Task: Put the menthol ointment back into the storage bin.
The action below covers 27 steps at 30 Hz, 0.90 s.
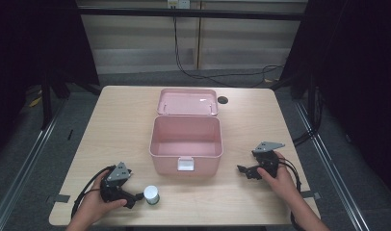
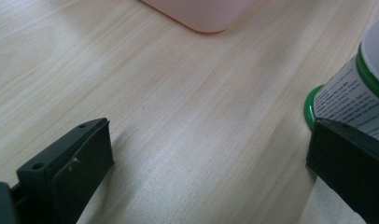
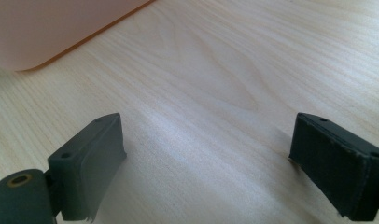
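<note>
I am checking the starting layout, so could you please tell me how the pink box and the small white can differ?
The pink box is much larger and rectangular, while the white can is small and round. The box stands open with its lid folded back and looks empty; the can is closed by a white top. The box sits mid-table, apart from both grippers; the can stands by the left gripper, just outside one jaw. Both stand upright on the table.

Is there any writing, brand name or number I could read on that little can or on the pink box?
Small can: lines of dark print on its white label, too small and blurred to read.
Pink box: no words; the white latch on its front is blank.
Lid: no writing to be seen.
Table: none.
</note>
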### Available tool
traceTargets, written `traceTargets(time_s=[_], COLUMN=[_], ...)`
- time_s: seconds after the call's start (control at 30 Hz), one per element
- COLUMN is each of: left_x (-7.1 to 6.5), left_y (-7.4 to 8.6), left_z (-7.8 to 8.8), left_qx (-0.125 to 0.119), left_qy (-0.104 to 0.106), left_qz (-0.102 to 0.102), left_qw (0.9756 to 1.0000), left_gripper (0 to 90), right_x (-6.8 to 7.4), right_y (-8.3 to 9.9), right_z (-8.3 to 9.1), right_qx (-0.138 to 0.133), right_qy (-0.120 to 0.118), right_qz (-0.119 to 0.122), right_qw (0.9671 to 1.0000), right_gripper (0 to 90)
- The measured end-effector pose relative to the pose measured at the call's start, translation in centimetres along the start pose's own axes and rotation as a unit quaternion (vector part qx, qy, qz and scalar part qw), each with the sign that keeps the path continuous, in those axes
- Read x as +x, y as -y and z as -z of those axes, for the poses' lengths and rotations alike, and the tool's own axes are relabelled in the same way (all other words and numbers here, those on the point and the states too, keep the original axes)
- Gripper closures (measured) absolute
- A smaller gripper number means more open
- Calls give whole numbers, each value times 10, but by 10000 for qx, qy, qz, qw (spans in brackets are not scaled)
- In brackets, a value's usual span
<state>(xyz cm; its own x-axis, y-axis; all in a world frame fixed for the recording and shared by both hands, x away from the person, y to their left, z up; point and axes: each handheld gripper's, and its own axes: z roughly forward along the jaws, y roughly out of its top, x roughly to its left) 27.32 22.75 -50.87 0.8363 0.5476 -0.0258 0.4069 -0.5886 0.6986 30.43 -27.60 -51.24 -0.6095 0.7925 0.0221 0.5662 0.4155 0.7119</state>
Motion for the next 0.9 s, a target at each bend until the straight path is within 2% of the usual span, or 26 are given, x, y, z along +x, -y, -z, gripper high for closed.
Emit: traceTargets(time_s=[0.07, 0.2, 0.27, 0.3, 0.33, 0.37, 0.4, 0.43, 0.47, 0.5, 0.53, 0.6, 0.73, 0.77, 0.8, 0.87, 0.9], left_x=[1, 0, -1, -1, -2, -2, -3, -3, -6, -8, -12, -17, -27, -29, -30, -31, -33], left_y=[0, -2, -6, -6, -7, -10, -14, -14, -17, -18, -22, -27, -41, -47, -50, -52, -55], left_z=[1, 5, 13, 13, 15, 18, 20, 20, 22, 22, 22, 23, 23, 23, 23, 23, 23], left_qx=[73, 285, 588, 588, 709, 940, 1256, 1256, 1436, 1529, 1718, 1887, 2330, 2388, 2442, 2436, 2405], left_qy=[59, 49, -28, -28, -47, -94, -124, -124, -164, -164, -130, -14, 294, 366, 390, 436, 491], left_qz=[-41, -43, 9, 9, 108, 156, 148, 148, 80, 20, -144, -333, -654, -722, -742, -786, -743], left_qw=[9999, 9996, 9983, 9983, 9974, 9954, 9919, 9919, 9895, 9881, 9849, 9815, 9698, 9677, 9661, 9657, 9665], left_gripper=[0, 30, 98, 131, 131, 162, 169, 172, 172, 178, 187, 195, 202, 208, 213, 219, 231], right_x=[0, 1, 1, 1, 1, 1, 2, 2, 2, 2, 2, 2, 2, 2, 2, 2, 2], right_y=[0, 0, 0, 0, 1, 1, 1, 1, 1, 1, 1, 1, 1, 1, 1, 1, 1], right_z=[0, 0, 0, 0, 0, 0, 1, 1, 1, 1, 1, 1, 1, 1, 1, 1, 1], right_qx=[-8, 0, -9, -9, -7, -15, 6, 6, 4, 4, 4, 6, 4, 5, 4, 5, 4], right_qy=[-1, 37, 34, 34, 36, 36, 43, 43, 43, 45, 43, 44, 44, 44, 44, 44, 44], right_qz=[-7, -28, -37, -37, -38, -30, -68, -68, -68, -68, -69, -73, -68, -67, -67, -68, -68], right_qw=[10000, 10000, 10000, 10000, 10000, 10000, 10000, 10000, 10000, 10000, 10000, 10000, 10000, 10000, 10000, 10000, 10000], right_gripper=[94, 94, 94, 94, 94, 94, 94, 94, 94, 94, 94, 94, 94, 94, 94, 94, 94])
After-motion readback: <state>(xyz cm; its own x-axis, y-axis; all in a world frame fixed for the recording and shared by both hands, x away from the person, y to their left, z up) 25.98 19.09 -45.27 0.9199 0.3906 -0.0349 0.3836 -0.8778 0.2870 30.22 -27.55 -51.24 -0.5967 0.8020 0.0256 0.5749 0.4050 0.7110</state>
